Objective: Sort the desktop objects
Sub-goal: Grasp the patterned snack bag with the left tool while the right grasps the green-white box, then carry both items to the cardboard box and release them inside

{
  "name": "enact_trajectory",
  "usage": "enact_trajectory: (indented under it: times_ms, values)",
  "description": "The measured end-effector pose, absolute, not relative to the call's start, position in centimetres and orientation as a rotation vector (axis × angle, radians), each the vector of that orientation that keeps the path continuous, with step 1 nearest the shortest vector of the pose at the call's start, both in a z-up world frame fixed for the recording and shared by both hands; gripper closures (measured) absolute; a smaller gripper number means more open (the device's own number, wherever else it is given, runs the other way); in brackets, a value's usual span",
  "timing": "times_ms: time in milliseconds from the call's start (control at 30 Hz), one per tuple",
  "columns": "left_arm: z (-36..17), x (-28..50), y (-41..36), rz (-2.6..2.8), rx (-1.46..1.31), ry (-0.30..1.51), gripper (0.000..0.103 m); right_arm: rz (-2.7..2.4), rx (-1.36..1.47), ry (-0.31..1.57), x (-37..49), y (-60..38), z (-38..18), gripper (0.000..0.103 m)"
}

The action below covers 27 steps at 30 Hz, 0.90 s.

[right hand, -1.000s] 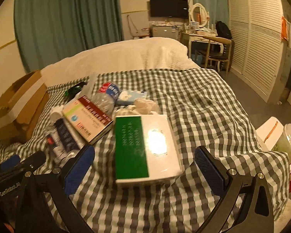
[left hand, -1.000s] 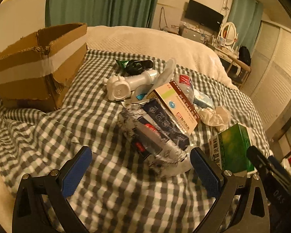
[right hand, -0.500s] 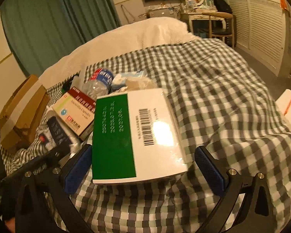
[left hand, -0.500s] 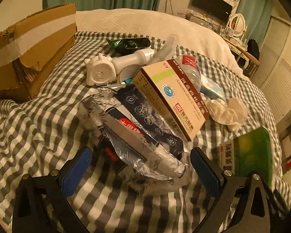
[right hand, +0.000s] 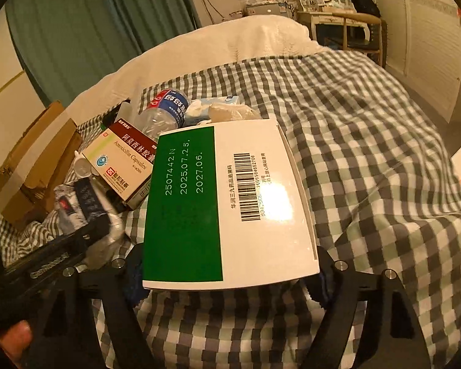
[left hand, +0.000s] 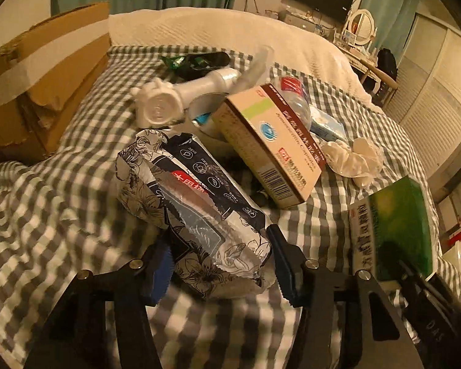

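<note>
A crumpled floral plastic packet (left hand: 196,203) lies on the checked bedspread (left hand: 61,203). My left gripper (left hand: 221,264) is shut on its near end, blue pads pressing both sides. My right gripper (right hand: 227,276) is shut on a green and white medicine box (right hand: 227,203), which fills the middle of the right wrist view and also shows in the left wrist view (left hand: 393,224). Behind lie a tan and maroon capsule box (left hand: 270,144), a plastic bottle (right hand: 166,110), a white foam piece (left hand: 169,101) and crumpled tissue (left hand: 353,160).
An open cardboard box (left hand: 43,73) stands at the left on the bed. A dark green wrapper (left hand: 196,61) lies at the back of the pile. A white pillow (left hand: 230,30) is behind. The bed's right side (right hand: 384,153) drops to the floor.
Both grippers moved forward and closed: the left onto the floral packet, the right onto the green and white box. Both were open a second ago.
</note>
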<state>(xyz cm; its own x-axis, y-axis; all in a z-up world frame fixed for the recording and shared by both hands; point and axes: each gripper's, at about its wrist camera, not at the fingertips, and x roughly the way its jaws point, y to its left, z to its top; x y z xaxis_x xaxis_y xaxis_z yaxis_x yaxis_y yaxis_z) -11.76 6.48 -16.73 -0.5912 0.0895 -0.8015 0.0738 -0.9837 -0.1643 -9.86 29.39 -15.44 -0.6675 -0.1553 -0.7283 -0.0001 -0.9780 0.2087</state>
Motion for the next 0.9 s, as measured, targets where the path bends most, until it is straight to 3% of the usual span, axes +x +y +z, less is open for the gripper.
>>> enact_trajectory:
  times_ms: [333, 667, 900]
  values:
    - [-11.2, -9.3, 4.0, 2.882, -1.143, -0.263, 0.046, -2.903, 1.064, -0.037, -5.8, 26.9, -9.9, 0.025]
    - [-3.8, -8.4, -2.4, 2.994, -0.782, -0.414, 0.046, -2.851, 0.869, -0.065, -5.8, 21.5, -0.8, 0.025]
    - [0.3, -9.4, -10.1, 3.111, -0.678, -0.488, 0.046, -2.712, 0.791, -0.119, -8.5, 14.6, 3.5, 0.025]
